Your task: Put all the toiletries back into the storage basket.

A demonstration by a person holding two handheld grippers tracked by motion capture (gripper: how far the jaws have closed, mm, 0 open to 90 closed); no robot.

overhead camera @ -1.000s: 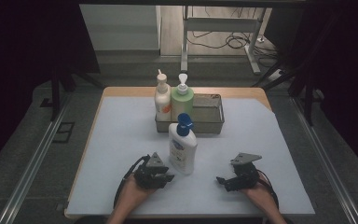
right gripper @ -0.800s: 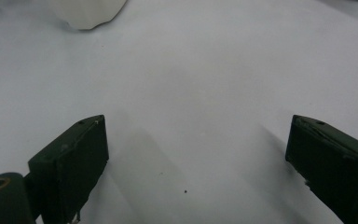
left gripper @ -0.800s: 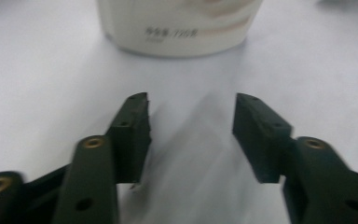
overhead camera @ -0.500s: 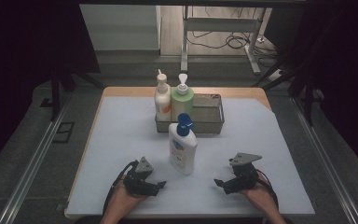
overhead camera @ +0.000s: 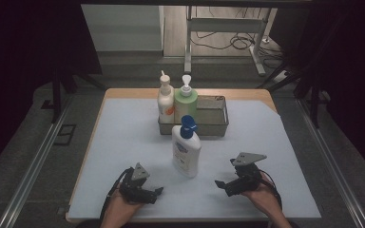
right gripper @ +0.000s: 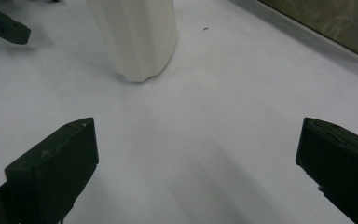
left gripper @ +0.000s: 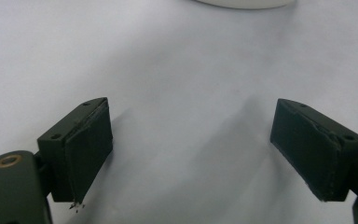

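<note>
Standing upright on the pale blue table point(overhead camera: 123, 142), the white plastic pump bottle with a blue cap point(overhead camera: 186, 151) lies between the two claws and is touched by neither. The left claw point(overhead camera: 158, 191) sits near the table's front edge, just left of the bottle; its jaws have just been opening and now stand wide apart with nothing between them (in the left gripper view only bare table lies between the black pads point(left gripper: 89, 154)). The right claw point(overhead camera: 220, 183) is held to the right of the bottle, pointing toward it, jaws likewise spread wide and empty. In the right gripper view the bottle's white base point(right gripper: 135, 37) stands well ahead of the jaws. Behind the bottle, a grey metal wire basket point(overhead camera: 217, 114) holds a cream pump bottle point(overhead camera: 165, 99) and a green pump bottle point(overhead camera: 186, 100), side by side at its left end.
</note>
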